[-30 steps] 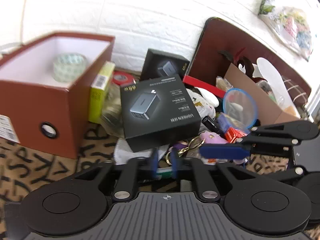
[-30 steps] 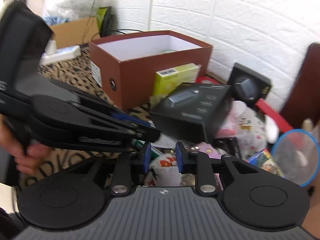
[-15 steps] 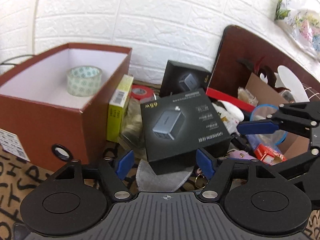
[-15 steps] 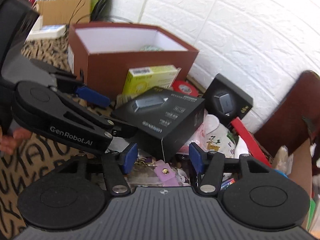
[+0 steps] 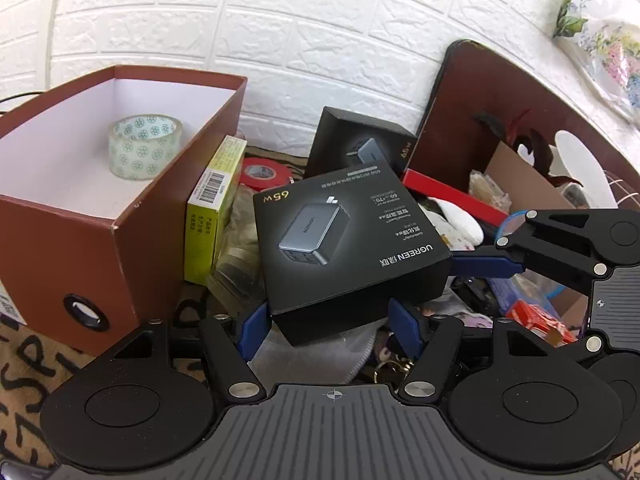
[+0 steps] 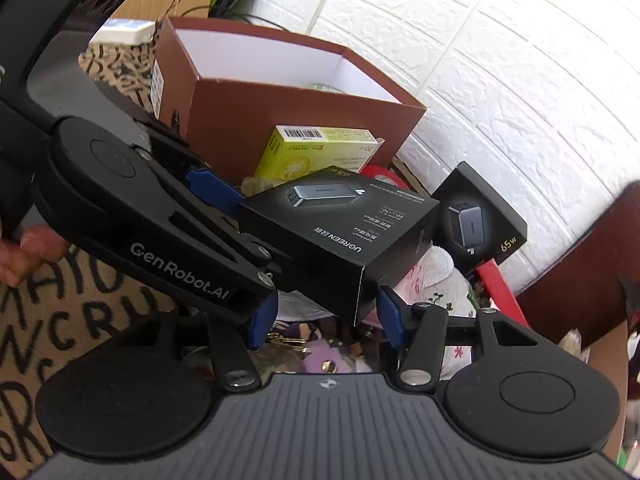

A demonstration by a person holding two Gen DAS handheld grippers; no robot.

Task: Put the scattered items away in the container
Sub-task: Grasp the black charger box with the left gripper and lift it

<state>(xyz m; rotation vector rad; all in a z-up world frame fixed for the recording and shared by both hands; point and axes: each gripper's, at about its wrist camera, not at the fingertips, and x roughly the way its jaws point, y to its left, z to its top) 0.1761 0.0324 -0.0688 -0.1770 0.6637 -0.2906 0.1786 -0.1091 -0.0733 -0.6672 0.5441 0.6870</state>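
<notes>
My left gripper (image 5: 328,326) stood spread, its blue fingers (image 5: 251,330) flanking the near corner of the flat black cardboard charger box (image 5: 348,240); whether the pads touched the box I could not tell. My right gripper (image 6: 323,320) was likewise spread, its blue fingers (image 6: 390,318) either side of the same box's (image 6: 340,236) near edge. The box lay tilted atop the pile of clutter, printed face up, its long axis running from 7 toward 1 o'clock in the left wrist view, with the "65W" mark at the far end. The open brown cardboard container with white lining (image 5: 80,216) sat at 9 o'clock from the box, holding a roll of clear patterned tape (image 5: 145,146). Between them stood a yellow-green carton (image 5: 212,208) on edge. A red tape roll (image 5: 262,172) lay at 11 o'clock, and a second smaller black charger box (image 5: 360,146) leaned at 12 o'clock against the white brick wall (image 5: 300,40).
</notes>
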